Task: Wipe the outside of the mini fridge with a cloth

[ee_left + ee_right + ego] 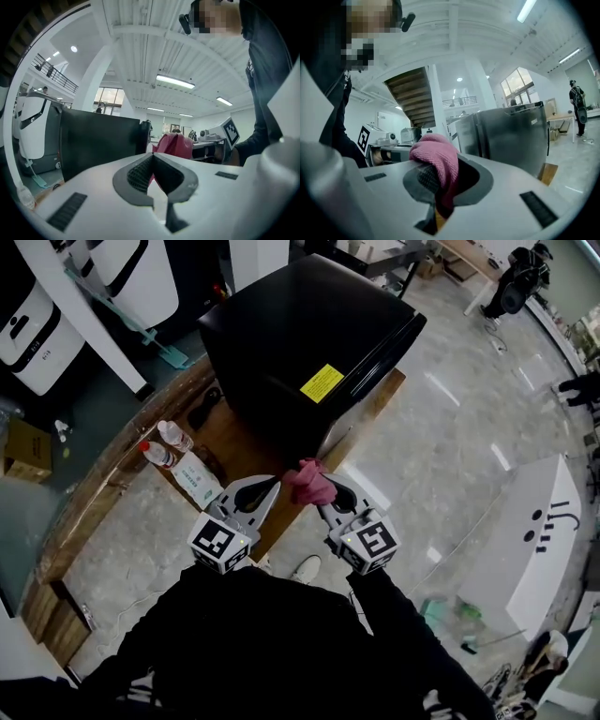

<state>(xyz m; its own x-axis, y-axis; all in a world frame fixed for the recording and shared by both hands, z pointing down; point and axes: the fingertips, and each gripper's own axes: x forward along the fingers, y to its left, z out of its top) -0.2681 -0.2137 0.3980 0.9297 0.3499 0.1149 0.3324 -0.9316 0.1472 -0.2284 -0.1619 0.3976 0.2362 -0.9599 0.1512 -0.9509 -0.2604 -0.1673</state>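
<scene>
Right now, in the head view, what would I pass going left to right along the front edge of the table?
bottles → left gripper → pink cloth → right gripper

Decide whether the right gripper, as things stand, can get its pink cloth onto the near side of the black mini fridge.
Probably yes. The right gripper is shut on the pink cloth just short of the mini fridge, with nothing between them; the spray bottles stand off to the left.
</scene>
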